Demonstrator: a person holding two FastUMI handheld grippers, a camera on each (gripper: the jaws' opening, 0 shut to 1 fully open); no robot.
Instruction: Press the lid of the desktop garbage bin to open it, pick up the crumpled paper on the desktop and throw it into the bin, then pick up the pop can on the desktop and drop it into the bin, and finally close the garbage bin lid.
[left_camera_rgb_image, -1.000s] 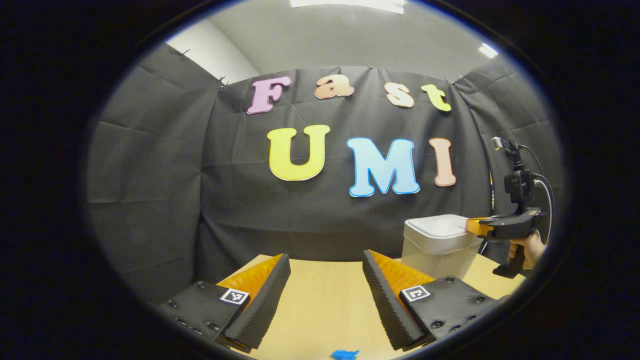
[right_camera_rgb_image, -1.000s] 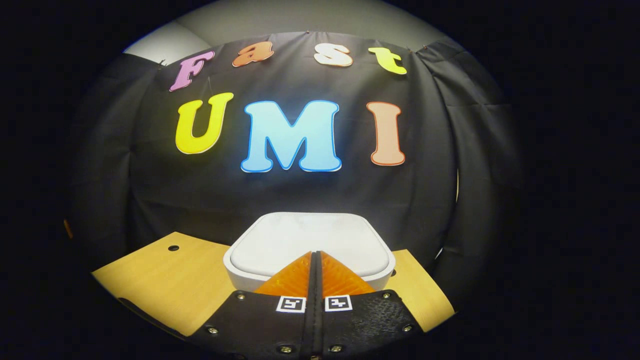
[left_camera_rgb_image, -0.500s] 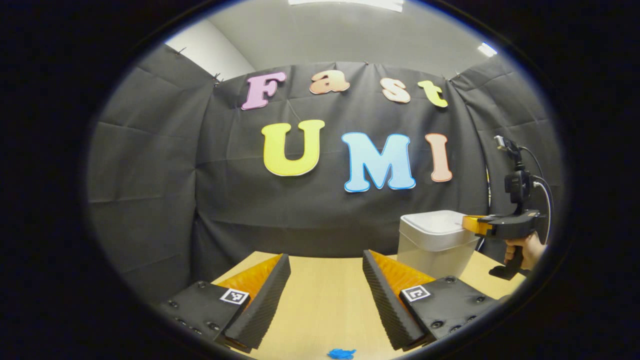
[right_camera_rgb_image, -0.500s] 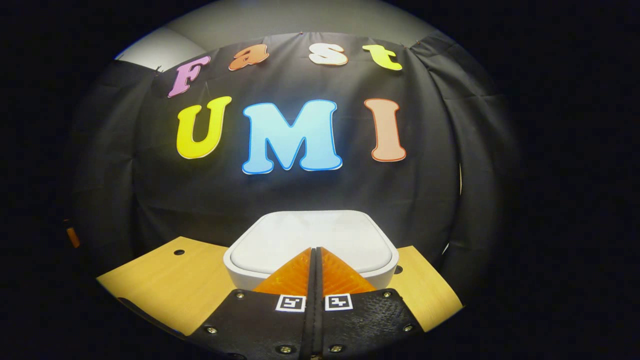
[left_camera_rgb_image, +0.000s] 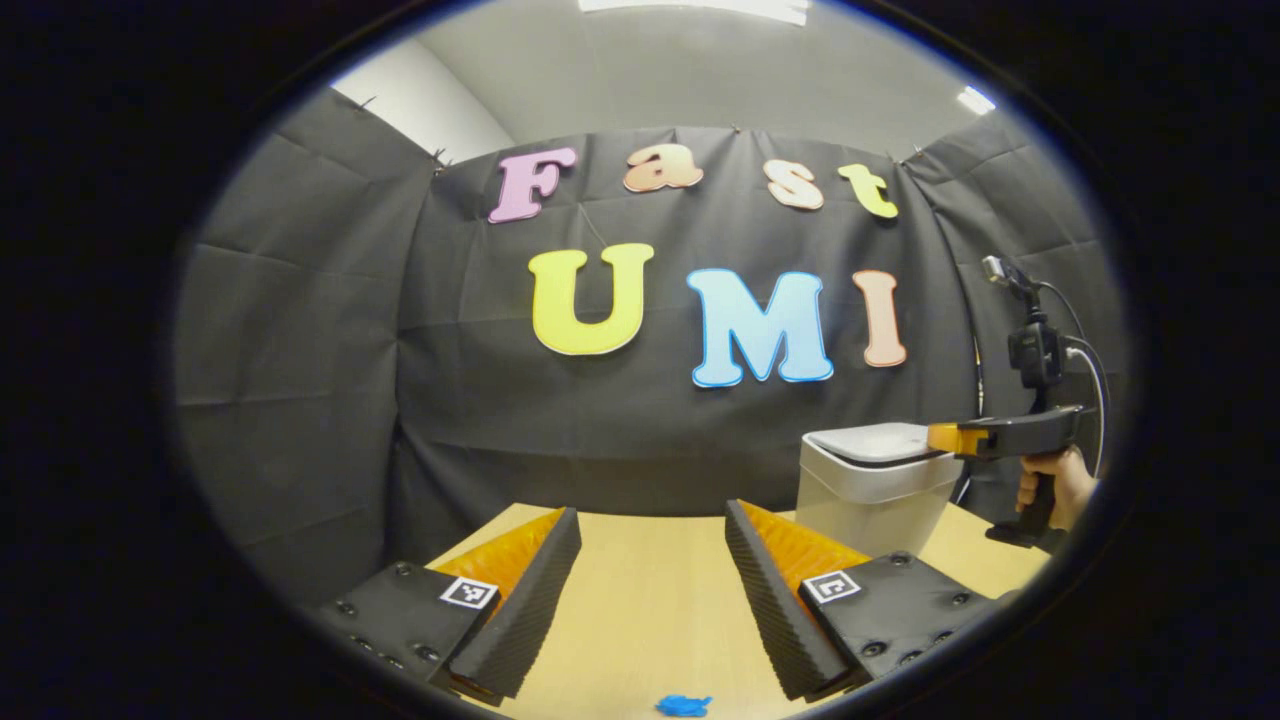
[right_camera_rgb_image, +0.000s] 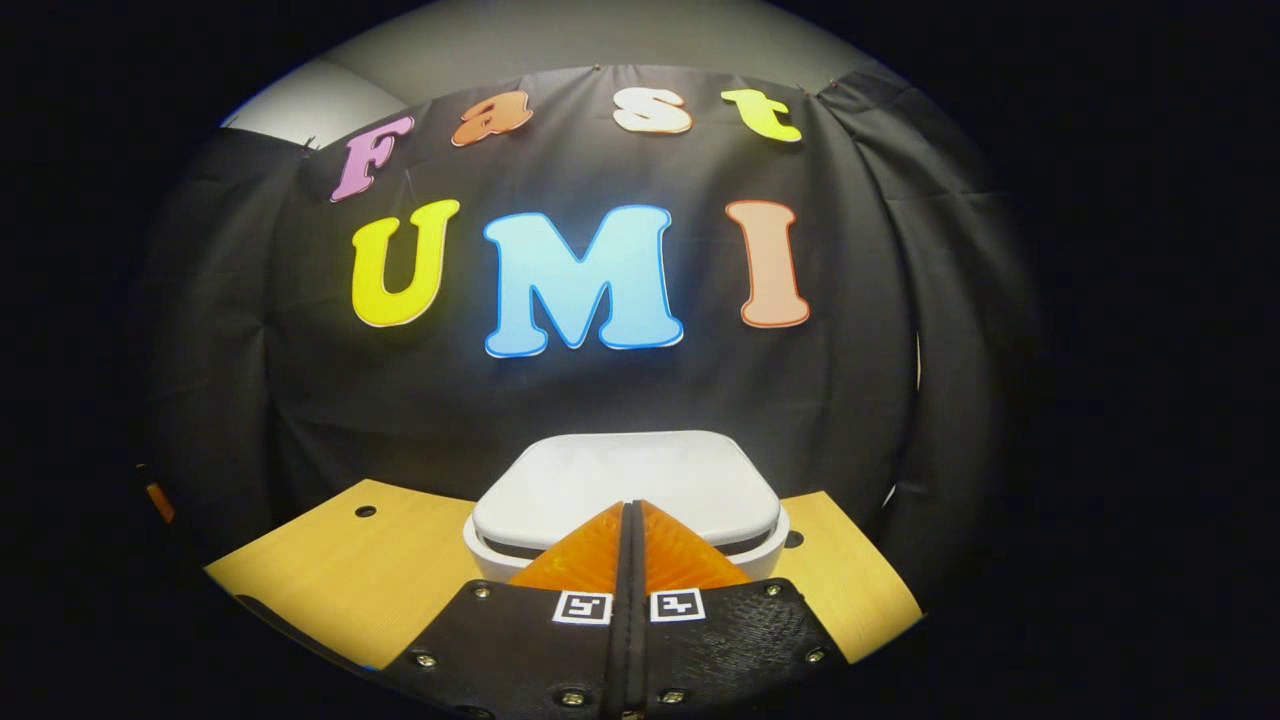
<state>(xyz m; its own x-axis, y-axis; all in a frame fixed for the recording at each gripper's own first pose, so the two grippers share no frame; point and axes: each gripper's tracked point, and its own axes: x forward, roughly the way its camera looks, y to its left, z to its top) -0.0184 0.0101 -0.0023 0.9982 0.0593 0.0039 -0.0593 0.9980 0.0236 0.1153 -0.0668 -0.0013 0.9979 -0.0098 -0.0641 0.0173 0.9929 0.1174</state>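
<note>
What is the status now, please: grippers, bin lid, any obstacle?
Left gripper open, over the table. Right gripper shut, tips at the bin lid. Lid popped up, dark gap above the bin rim. Nothing in the way.

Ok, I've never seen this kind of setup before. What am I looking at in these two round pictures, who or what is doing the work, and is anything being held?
There is no robot here. A person holds a two-finger tool in each hand, and a fisheye camera rides on each tool, looking forward along its fingers. The left gripper view shows the left hand-held gripper open over the wooden table, holding nothing. A small blue scrap lies on the table near it. Farther right stands the white bin, with the person's hand holding the right hand-held gripper at its lid. The right gripper view looks along the right hand-held gripper, fingers shut together with nothing between them, its tip at the lid's front edge. A dark gap shows under the lid, so it looks slightly raised.
</note>
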